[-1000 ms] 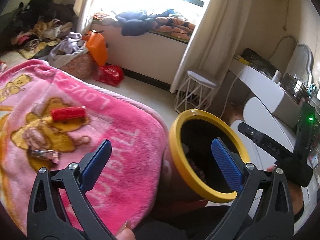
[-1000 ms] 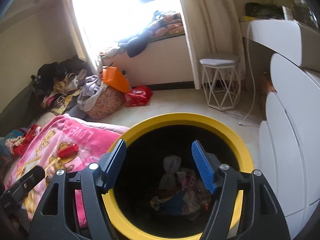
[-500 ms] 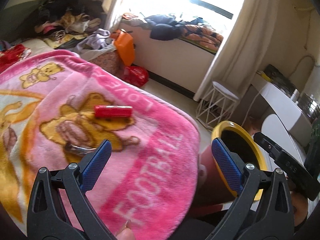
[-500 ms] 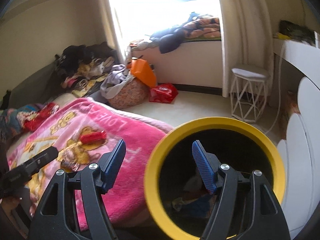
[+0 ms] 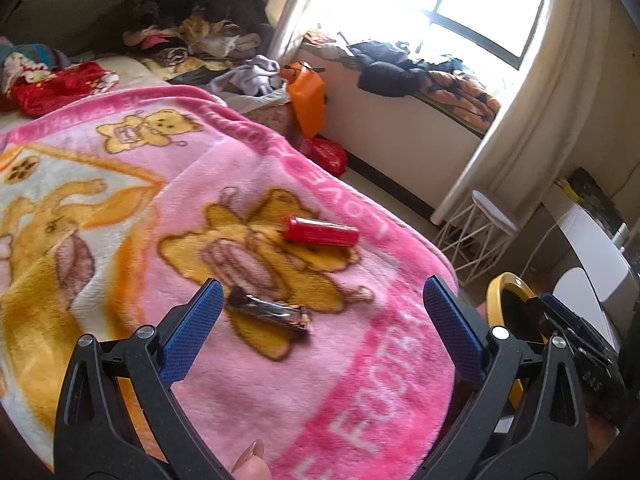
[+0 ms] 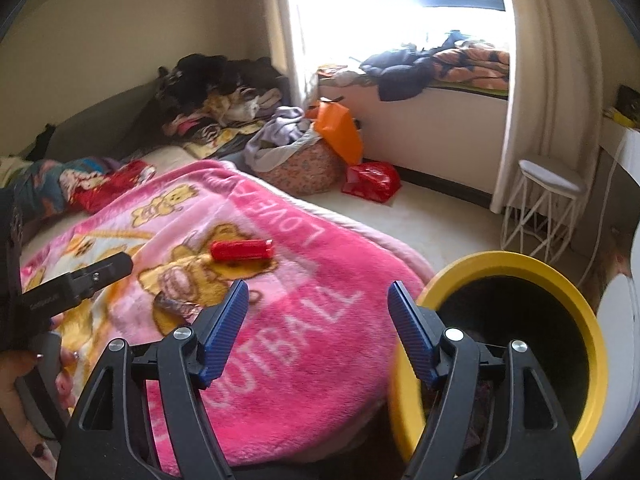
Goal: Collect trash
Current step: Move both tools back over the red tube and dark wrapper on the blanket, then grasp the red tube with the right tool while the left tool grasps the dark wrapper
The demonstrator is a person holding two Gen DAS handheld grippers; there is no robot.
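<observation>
1. The left hand-held gripper (image 5: pixel 318 330) hangs over the pink blanket (image 5: pixel 192 208) on the bed, jaws wide apart and empty. Nothing touches its pads.
2. The right hand-held gripper (image 6: pixel 318 330) is empty too. Its jaws are opening, with only blanket showing in the gap between them.
3. Two pieces of trash lie on the blanket. A dark wrapper (image 5: pixel 270 312) sits just ahead of the left hand-held gripper, near its left finger. A red tube (image 5: pixel 320 232) lies farther up the blanket, apart from the wrapper.
4. In the right view the tube (image 6: pixel 242 250) is ahead and to the left, and the wrapper (image 6: pixel 176 306) is nearer, beside the left finger and partly hidden by it.
5. The yellow-rimmed bin (image 6: pixel 516 344) stands on the floor right against the bed edge, probably so each item travels only a short way to drop in. Some rubbish already shows inside it, dimly.
6. Both hand-held grippers point down at the blanket with jaws spread, which suits an approach to flat, low items on soft cloth.
7. My reading: the wrapper is the likely next pick for the left one, since it lies closest to that gap.
8. Risk: the plush blanket may get pinched along with the thin wrapper.
</observation>
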